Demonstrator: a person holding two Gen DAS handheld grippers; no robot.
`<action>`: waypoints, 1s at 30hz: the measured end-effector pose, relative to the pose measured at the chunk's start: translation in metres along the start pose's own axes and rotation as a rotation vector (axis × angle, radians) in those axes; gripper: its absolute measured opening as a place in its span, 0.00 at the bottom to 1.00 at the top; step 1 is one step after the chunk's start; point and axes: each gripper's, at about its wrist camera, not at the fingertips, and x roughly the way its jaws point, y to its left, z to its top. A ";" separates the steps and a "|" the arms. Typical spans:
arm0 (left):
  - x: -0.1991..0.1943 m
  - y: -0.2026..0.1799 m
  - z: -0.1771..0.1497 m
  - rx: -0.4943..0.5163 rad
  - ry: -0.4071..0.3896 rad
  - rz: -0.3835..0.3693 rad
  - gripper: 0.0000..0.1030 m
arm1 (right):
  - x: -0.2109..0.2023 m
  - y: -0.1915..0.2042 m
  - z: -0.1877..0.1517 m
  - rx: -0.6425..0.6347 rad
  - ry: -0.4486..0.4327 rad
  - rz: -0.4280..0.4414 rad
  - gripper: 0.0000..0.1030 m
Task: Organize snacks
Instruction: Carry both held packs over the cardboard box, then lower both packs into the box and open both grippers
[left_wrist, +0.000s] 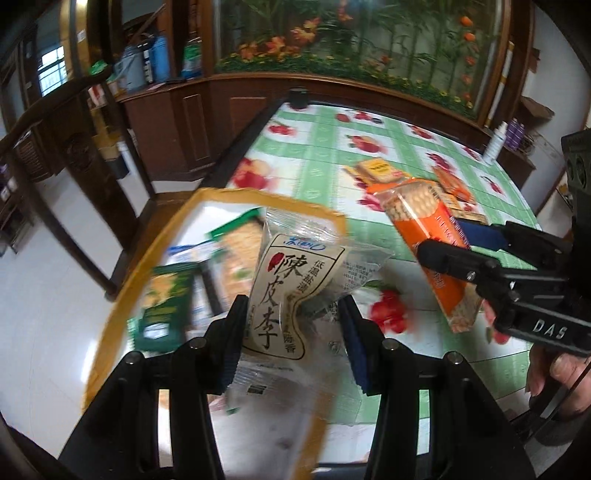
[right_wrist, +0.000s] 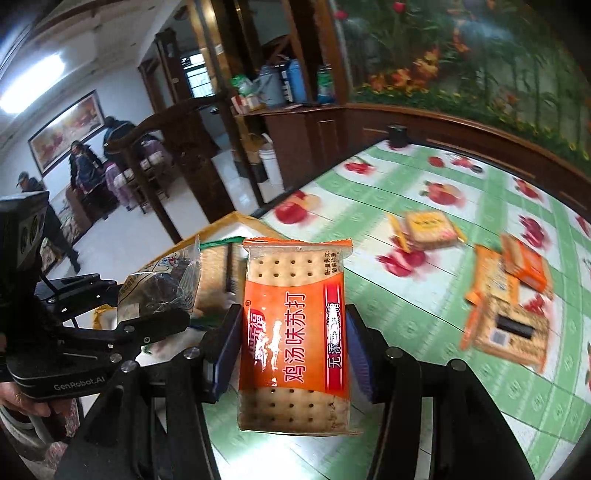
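My left gripper is shut on a clear plum packet with black Chinese lettering, held above a yellow-rimmed tray. In the tray lie green and blue snack packs. My right gripper is shut on an orange soda cracker pack, held upright above the table near the tray's edge. The right gripper with the cracker pack shows at the right of the left wrist view. The left gripper with its plum packet shows at the left of the right wrist view.
Several orange and yellow cracker packs lie loose on the green fruit-print tablecloth; more of them show beyond the held pack. A dark wooden chair stands left of the table. People are far off in the room.
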 end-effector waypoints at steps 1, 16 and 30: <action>-0.002 0.006 -0.002 -0.007 -0.001 0.007 0.49 | 0.005 0.006 0.004 -0.009 0.001 0.011 0.52; 0.001 0.081 -0.043 -0.113 0.056 0.075 0.49 | 0.074 0.075 0.035 -0.107 0.087 0.120 0.52; 0.009 0.093 -0.057 -0.123 0.064 0.118 0.50 | 0.112 0.122 0.024 -0.172 0.174 0.110 0.52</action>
